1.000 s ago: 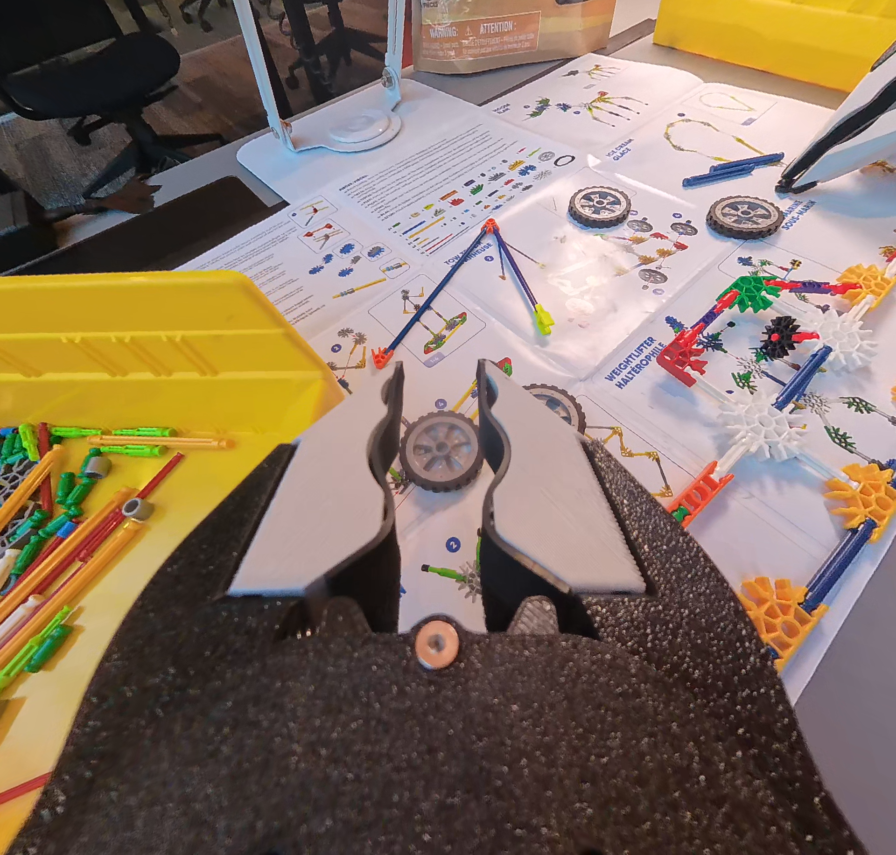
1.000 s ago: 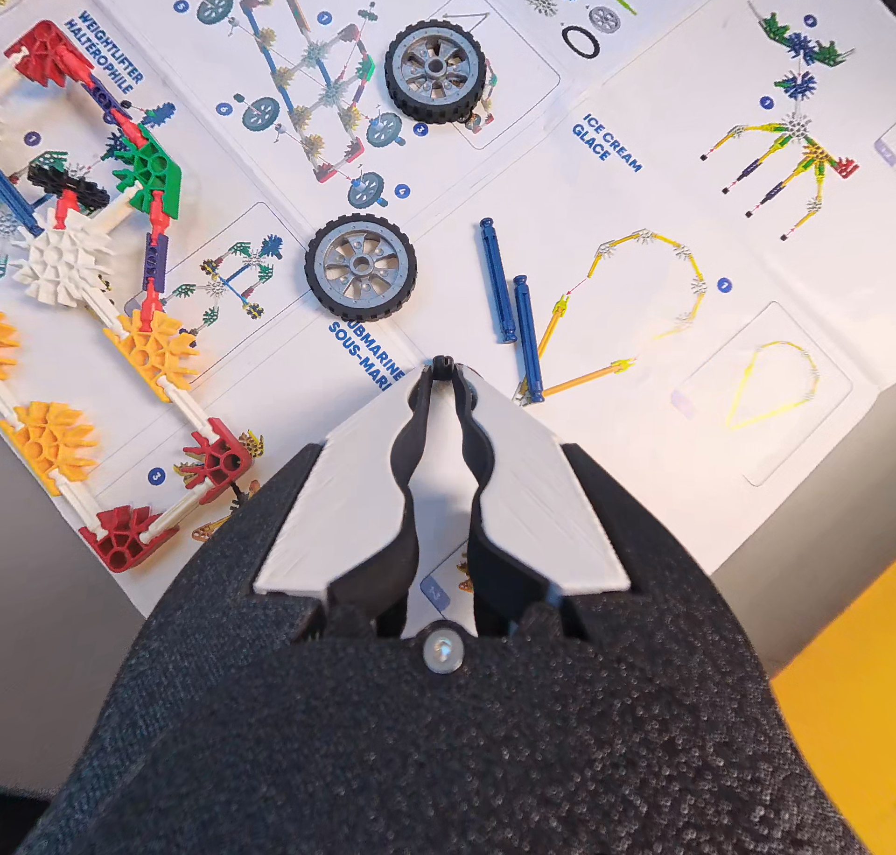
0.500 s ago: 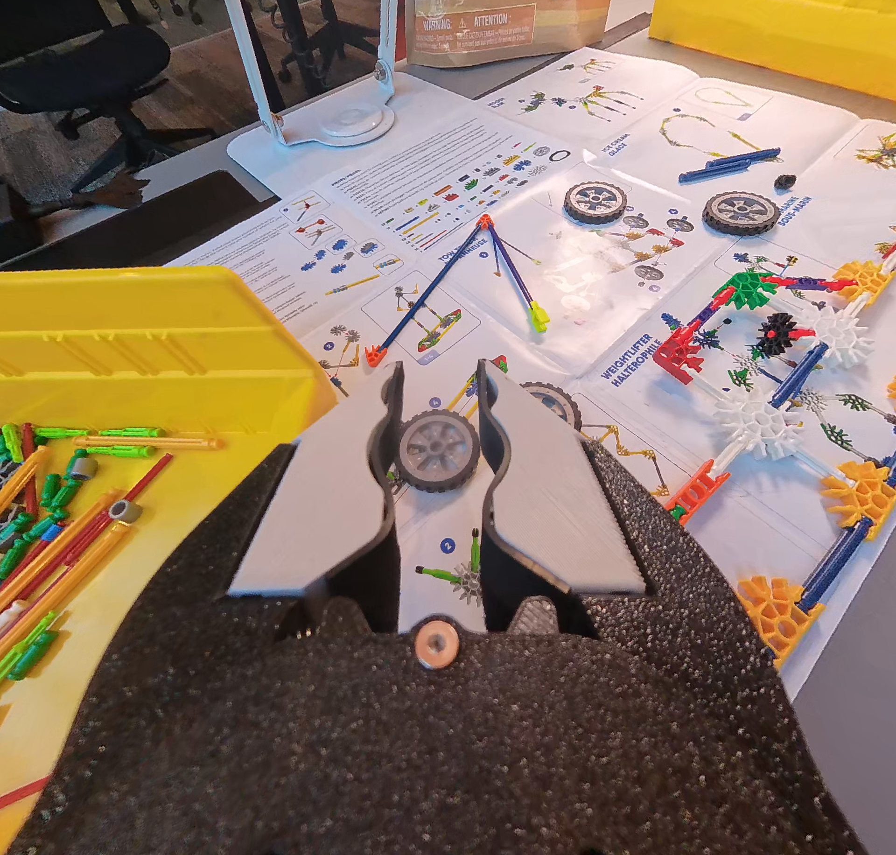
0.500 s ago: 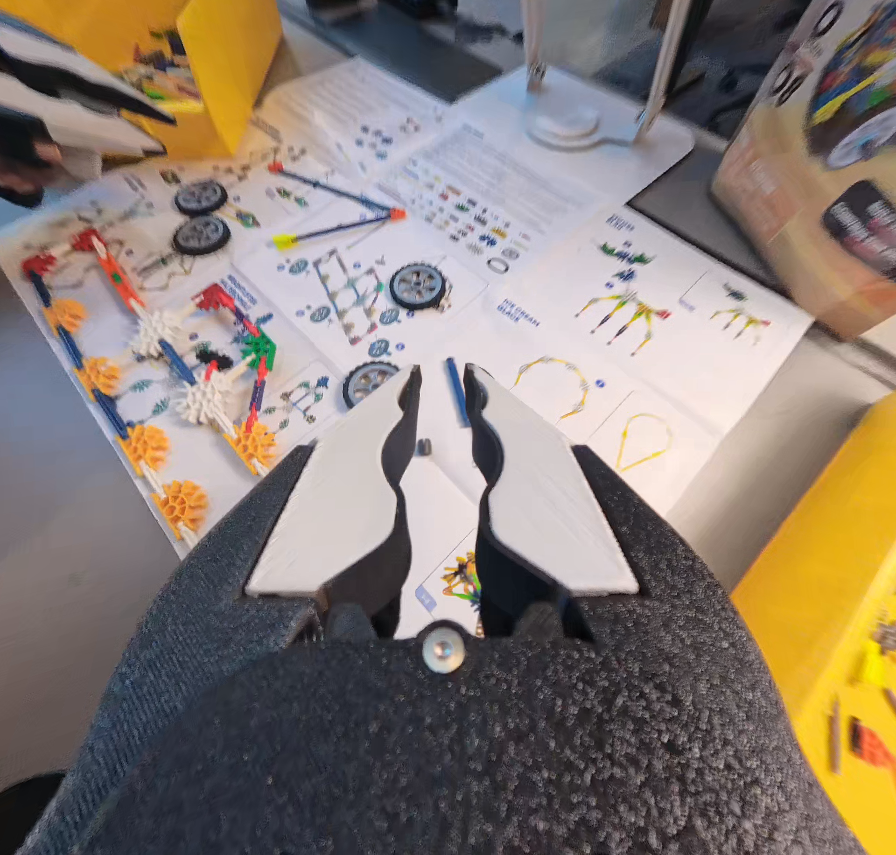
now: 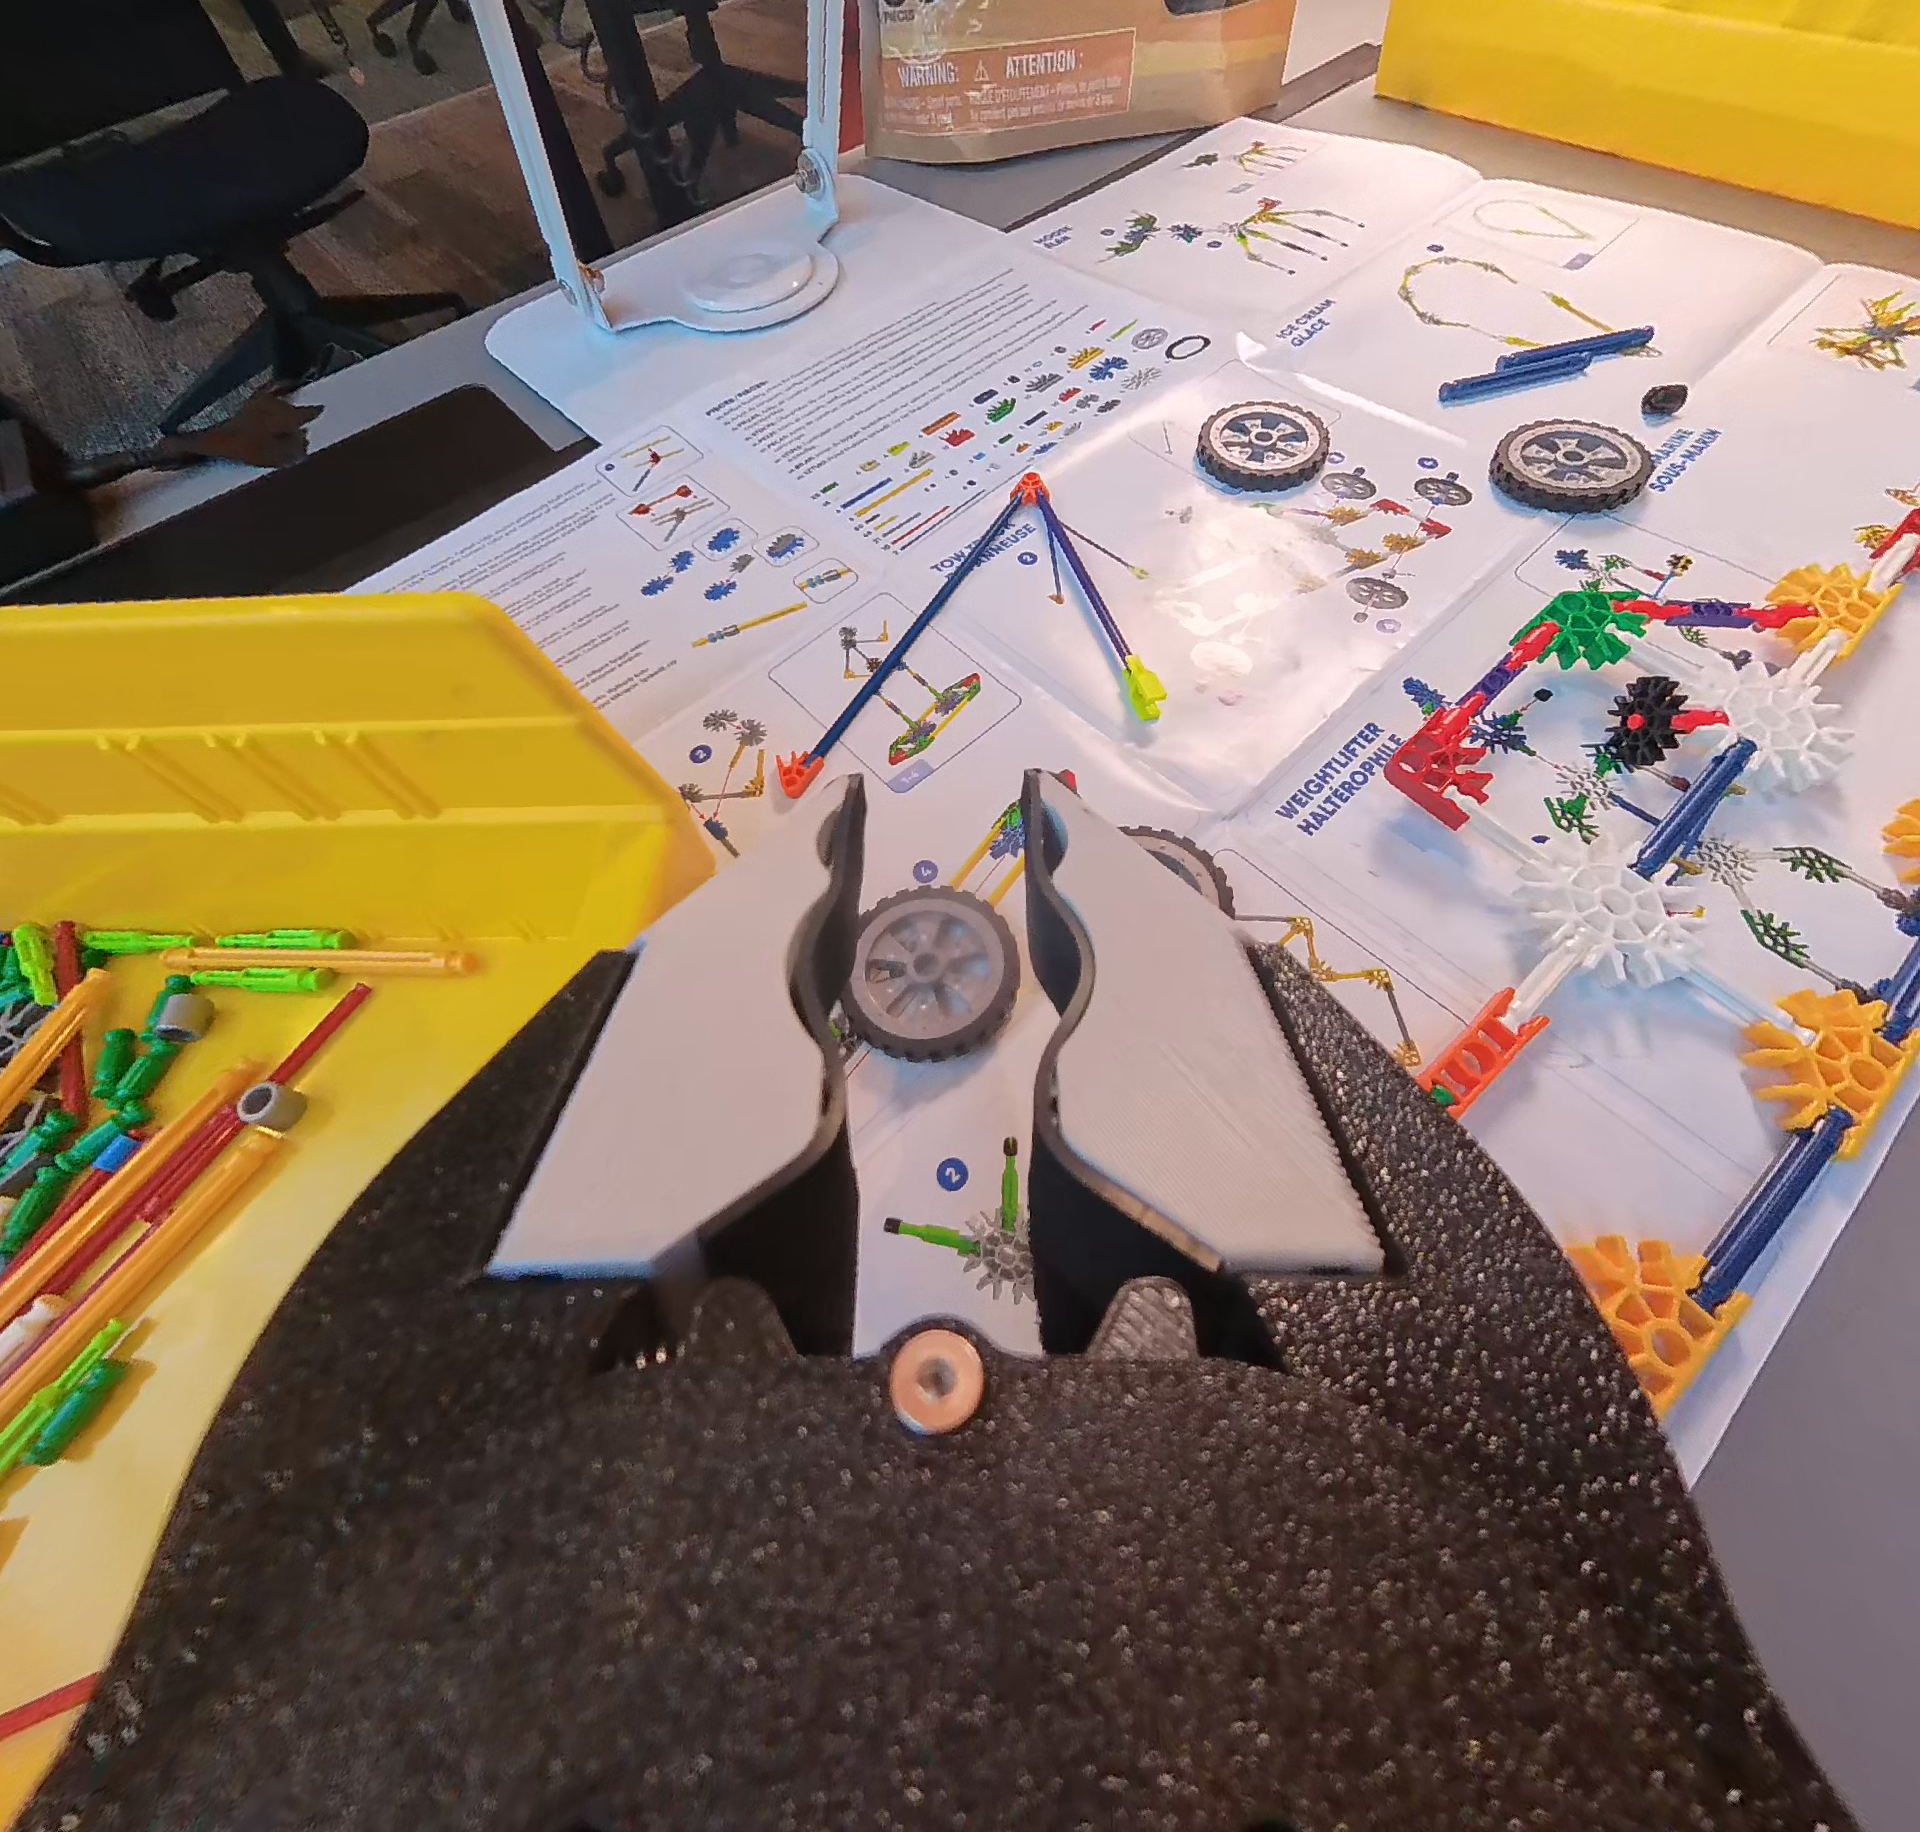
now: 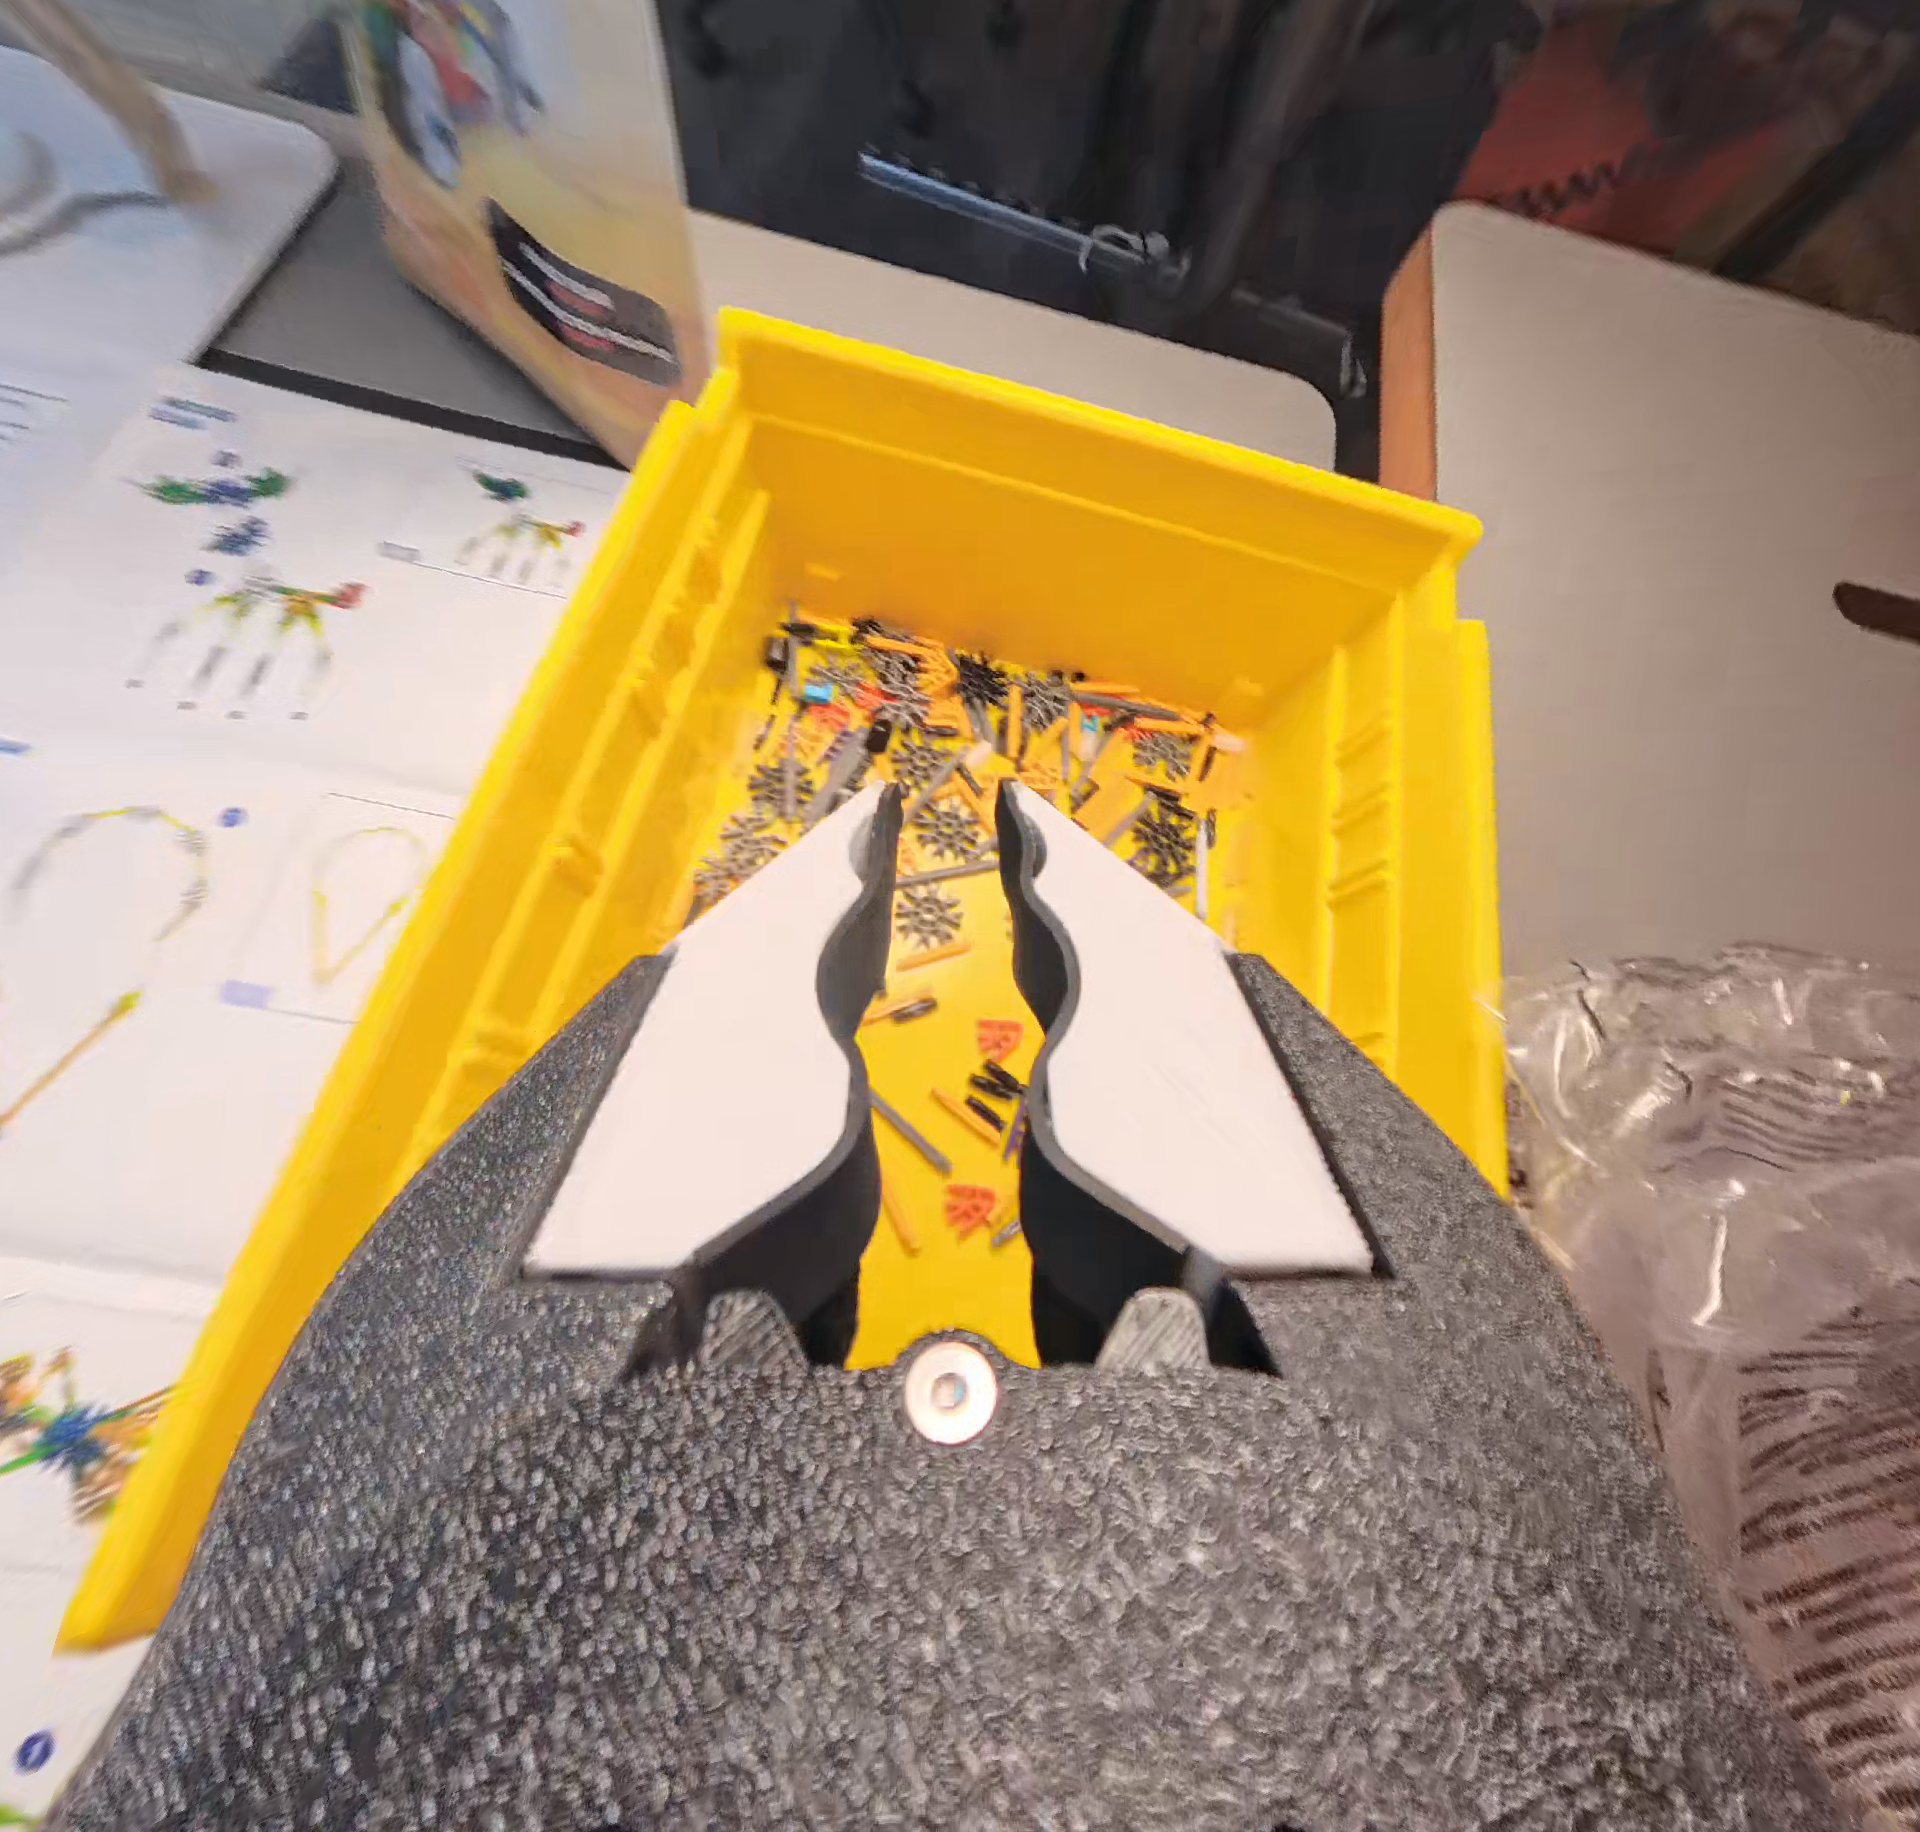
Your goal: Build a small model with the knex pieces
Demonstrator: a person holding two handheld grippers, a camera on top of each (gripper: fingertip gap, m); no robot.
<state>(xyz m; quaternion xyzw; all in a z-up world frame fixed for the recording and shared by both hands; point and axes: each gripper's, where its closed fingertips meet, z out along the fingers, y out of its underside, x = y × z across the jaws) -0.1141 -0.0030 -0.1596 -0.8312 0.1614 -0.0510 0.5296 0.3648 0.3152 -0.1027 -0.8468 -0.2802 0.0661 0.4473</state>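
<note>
The left gripper (image 5: 940, 795) holds a grey toy wheel (image 5: 928, 975) between its fingers, above the printed instruction sheet (image 5: 1226, 577) on the worktop. A second wheel (image 5: 1179, 852) lies half hidden behind the right finger. Two more wheels (image 5: 1262, 444) lie farther off, near two blue rods (image 5: 1548, 364) and a colourful rod-and-connector build (image 5: 1662, 847). A yellow bin of rods (image 5: 312, 743) stands at left.

The right gripper (image 6: 943, 800) hangs with fingers narrowly apart and empty over another yellow bin (image 6: 1039, 525) of small connectors (image 6: 966, 733), blurred by motion. Crumpled clear plastic (image 6: 1704, 1086) lies just beside it.
</note>
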